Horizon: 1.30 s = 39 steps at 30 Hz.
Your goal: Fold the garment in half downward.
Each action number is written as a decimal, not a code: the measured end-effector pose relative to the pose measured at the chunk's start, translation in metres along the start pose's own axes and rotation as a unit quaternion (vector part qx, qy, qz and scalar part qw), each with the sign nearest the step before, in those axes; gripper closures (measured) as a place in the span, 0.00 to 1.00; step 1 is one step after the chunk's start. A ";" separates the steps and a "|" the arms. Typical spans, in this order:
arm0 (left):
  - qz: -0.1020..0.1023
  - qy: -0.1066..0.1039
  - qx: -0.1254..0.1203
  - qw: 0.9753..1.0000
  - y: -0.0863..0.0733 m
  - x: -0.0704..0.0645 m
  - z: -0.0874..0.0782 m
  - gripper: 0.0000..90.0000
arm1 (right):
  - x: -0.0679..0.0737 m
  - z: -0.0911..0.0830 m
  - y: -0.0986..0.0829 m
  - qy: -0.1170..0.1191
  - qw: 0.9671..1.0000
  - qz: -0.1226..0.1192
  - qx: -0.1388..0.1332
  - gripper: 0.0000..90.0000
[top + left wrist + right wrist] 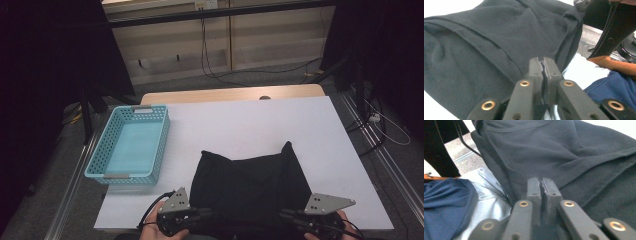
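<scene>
A black garment lies rumpled on the white table, its near edge hanging over the front. My left gripper is at the garment's near left corner, held by a hand. In the left gripper view the left gripper has its jaws shut with a thin fold of the black garment pinched between them. My right gripper is at the near right corner. In the right gripper view the right gripper is shut on the hem of the black garment.
A light blue perforated basket stands empty on the table's left side. The table's wooden far edge shows beyond the white surface. Cables trail on the floor behind and to the right. Blue clothing of the person lies below the front edge.
</scene>
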<state>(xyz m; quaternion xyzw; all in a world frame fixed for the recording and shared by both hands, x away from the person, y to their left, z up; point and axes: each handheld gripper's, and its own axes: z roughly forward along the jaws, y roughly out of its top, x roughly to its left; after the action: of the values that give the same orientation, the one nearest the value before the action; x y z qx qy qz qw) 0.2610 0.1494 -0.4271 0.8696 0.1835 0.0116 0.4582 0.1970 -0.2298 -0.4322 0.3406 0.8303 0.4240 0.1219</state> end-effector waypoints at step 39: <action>-0.042 0.143 -0.011 0.989 0.062 0.126 0.052 0.55 | -0.130 0.034 0.057 -0.127 0.989 0.071 -0.027 0.35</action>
<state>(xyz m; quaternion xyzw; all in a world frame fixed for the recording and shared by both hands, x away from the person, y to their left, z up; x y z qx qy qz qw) 0.4072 0.1181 -0.4260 0.8456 0.2831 0.1183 0.4368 0.3361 -0.2728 -0.4191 0.4466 0.7702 0.4069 0.2045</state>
